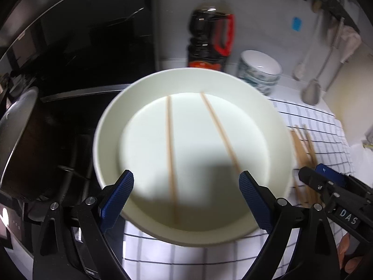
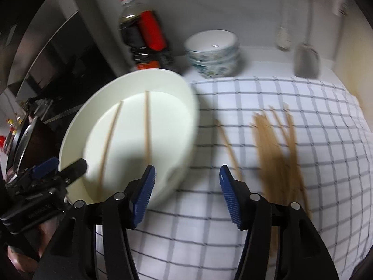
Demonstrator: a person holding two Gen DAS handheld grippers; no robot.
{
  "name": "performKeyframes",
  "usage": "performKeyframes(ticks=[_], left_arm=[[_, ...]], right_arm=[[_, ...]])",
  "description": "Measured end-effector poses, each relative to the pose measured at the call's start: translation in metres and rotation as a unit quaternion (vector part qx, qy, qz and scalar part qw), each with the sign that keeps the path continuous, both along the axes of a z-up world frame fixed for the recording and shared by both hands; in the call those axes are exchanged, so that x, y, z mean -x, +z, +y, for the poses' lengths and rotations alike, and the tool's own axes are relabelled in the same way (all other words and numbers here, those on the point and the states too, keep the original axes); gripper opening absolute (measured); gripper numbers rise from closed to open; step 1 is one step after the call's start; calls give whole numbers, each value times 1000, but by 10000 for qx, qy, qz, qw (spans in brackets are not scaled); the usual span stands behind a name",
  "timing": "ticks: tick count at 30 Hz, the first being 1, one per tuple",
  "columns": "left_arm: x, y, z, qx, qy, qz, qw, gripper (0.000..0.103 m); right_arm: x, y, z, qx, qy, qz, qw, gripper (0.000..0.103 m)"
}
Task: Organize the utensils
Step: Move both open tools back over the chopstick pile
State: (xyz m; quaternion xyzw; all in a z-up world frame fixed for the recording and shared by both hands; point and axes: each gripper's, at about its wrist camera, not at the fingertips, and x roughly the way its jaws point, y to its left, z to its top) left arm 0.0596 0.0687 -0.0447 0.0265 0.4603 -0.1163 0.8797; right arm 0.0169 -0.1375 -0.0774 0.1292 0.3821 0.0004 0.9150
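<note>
left wrist: steep, close | right wrist: likewise (shared: bowl [image 1: 191,154])

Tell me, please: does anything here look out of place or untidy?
Yes. Two chopsticks lie splayed apart, not paired, in the white bowl. On the checked cloth, one chopstick lies away from the loose chopstick pile. Nothing looks spilled or damaged.

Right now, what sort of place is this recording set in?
Most likely a home kitchen counter. A dark sauce bottle and stacked bowls stand by the wall, cooking utensils hang there, and a pot sits on a black stovetop.
</note>
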Motion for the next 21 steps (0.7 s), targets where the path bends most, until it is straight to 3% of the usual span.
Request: performKeyframes(ticks=[10, 21], left_arm=[[46, 12, -79, 271, -388, -110, 9988, 92], [90, -10, -155, -101, 103, -13, 9999, 92]], right_arm=[[53, -19, -94, 171, -525, 175, 9983, 56], [58, -59, -168, 447, -117, 269, 9986, 56]])
